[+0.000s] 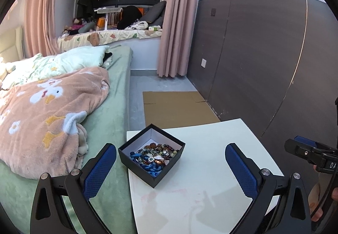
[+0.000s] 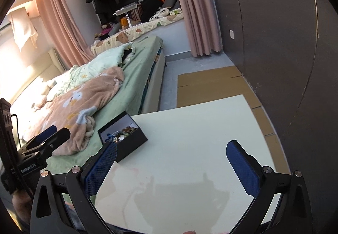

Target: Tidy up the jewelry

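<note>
A black open box (image 1: 151, 158) stands near the left edge of a white table (image 1: 211, 170). It holds a heap of jewelry (image 1: 152, 154): bead bracelets and a blue chain. My left gripper (image 1: 170, 167) is open and empty, just short of the box. In the right wrist view the box (image 2: 123, 135) sits at the table's (image 2: 200, 138) left side, with jewelry (image 2: 122, 133) inside. My right gripper (image 2: 171, 167) is open and empty above the bare table, to the right of the box. Each gripper shows at the edge of the other's view: the right one (image 1: 310, 152) and the left one (image 2: 45, 140).
A bed (image 1: 105, 111) with a green sheet and a pink blanket (image 1: 48, 111) lies against the table's left side. Flat cardboard (image 1: 177, 107) covers the floor beyond the table. A dark panelled wall (image 1: 264, 54) runs along the right. Pink curtains (image 1: 179, 18) hang at the back.
</note>
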Demonstrator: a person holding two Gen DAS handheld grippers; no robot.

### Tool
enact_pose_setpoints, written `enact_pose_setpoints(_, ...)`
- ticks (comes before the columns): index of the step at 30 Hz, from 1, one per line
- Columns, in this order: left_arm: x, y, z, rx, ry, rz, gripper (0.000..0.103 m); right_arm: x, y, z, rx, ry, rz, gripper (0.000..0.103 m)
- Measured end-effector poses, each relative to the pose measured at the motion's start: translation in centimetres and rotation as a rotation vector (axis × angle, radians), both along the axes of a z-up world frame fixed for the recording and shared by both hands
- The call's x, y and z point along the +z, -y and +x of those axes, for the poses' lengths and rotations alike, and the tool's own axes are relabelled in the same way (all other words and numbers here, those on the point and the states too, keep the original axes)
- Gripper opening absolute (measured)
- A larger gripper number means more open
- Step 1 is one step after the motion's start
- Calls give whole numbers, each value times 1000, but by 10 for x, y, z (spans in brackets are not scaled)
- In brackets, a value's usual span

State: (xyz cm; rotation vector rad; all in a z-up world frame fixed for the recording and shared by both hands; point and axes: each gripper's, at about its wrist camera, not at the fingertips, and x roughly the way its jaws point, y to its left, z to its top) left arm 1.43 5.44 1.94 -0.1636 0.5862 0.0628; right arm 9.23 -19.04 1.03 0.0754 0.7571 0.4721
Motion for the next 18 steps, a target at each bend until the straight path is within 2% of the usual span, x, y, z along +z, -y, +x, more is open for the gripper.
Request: enact_pose_setpoints(18,-4,-1,2,8,-10,23,103,5,2,-5,8,2,4,103)
